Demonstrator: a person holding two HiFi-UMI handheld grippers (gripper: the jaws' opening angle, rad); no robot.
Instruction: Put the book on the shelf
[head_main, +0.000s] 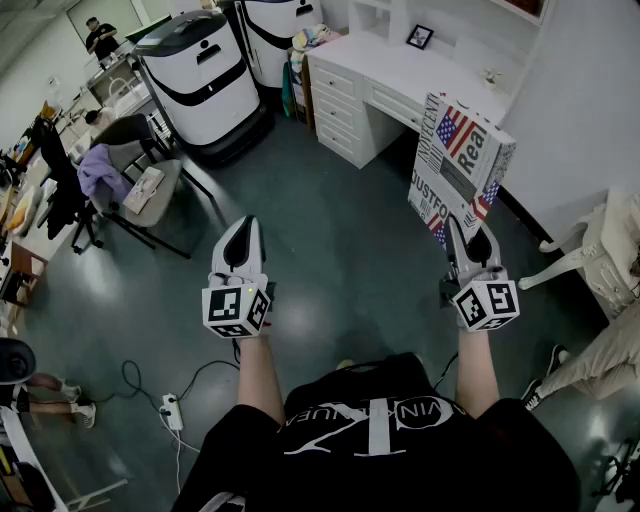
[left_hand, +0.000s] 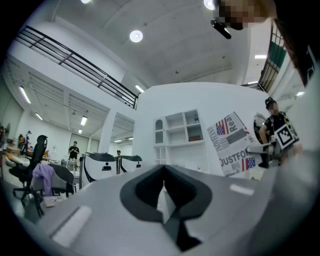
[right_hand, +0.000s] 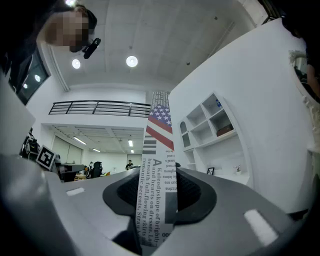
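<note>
The right gripper (head_main: 468, 246) is clamped on the lower edge of the book (head_main: 462, 160). Its own view shows the printed cover (right_hand: 157, 165) pinched upright between the two pads. The left gripper (head_main: 243, 234) hangs level with it at 9 o'clock from the right one, its jaws drawn almost together with nothing between them.

The white shelf unit (head_main: 377, 14) stands at about 12 o'clock, at the far edge of the head view. It has open compartments (right_hand: 212, 125), some with small items in them. Below it runs the white desk (head_main: 400, 72) with drawers. Two white-and-black machines (head_main: 200, 75) stand at 11 o'clock, and an office chair (head_main: 135, 175) draped with cloth is at 10 o'clock.

The book, a thick volume in newsprint and flag pattern, is in the air at 1 o'clock. It tilts slightly and is well apart from the shelf. A small picture frame (head_main: 420, 37) sits on the desk.

This looks like the carrying stage: the book is gripped and off any surface, but not at the shelf. The next move calls for closing the distance to the unit, raising the book to a compartment with room, and keeping it square to the opening. A one-edge grip on so large a book may let it swing.
</note>
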